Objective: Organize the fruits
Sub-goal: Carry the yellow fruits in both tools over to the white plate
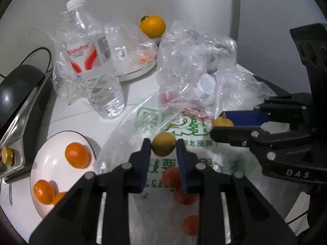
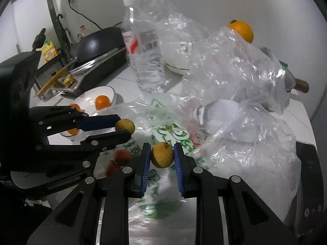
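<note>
Left gripper (image 1: 163,146): I have it angled down over the printed bag (image 1: 184,140), jaws closed on a small yellow-brown fruit (image 1: 163,147) at the tips.
Right gripper (image 2: 162,155): same downward tilt, just beside the left, pads pinching a second yellowish fruit (image 2: 162,154) with a stem stub on top.
Bowl (image 1: 49,163): white, to my left, three oranges (image 1: 77,157) inside; the lowest is cut off by my gripper body.
Hidden: reddish fruit (image 2: 122,157) under the plastic is blurred; I can't tell what kind.
Back orange (image 1: 152,26): sits on a far dish, partly veiled by crumpled plastic.
</note>
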### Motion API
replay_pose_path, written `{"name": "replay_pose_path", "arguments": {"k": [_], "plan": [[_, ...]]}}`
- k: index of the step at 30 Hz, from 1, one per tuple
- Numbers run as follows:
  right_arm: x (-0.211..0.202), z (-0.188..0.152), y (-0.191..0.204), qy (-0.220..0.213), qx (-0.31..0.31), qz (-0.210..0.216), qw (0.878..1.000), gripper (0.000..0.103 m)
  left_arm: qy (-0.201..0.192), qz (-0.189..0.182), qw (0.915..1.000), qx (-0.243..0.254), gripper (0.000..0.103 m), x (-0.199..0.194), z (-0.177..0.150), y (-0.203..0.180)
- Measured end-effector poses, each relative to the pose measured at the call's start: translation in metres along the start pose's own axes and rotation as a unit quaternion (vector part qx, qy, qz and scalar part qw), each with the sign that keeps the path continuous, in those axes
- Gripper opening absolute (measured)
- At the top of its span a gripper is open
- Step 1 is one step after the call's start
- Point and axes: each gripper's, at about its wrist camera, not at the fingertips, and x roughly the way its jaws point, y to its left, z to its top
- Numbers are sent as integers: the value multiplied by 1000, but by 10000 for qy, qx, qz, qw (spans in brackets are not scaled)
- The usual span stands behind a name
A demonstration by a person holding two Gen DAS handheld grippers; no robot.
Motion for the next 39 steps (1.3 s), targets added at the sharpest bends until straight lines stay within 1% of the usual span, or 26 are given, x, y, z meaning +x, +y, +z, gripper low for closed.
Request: {"name": "replay_pose_path", "arguments": {"k": [6, 18, 28, 34, 39], "plan": [[-13, 1, 17, -83, -98, -61, 9999, 25, -191, -33, 9998, -22, 26, -22, -6, 2], [-27, 2, 51, -192, -233, -65, 9995, 25, -437, -63, 9989, -148, 26, -58, -23, 16], [-21, 5, 84, -130, -446, 12, 9989, 25, -539, -2, 9980, -341, 26, -83, -46, 37], [-14, 10, 111, -92, -643, 86, 9979, 25, -540, 107, 9970, -553, 26, -96, -64, 59], [-7, 13, 124, -52, -691, 90, 9976, 25, -516, 173, 9961, -693, 26, -102, -78, 76]]}}
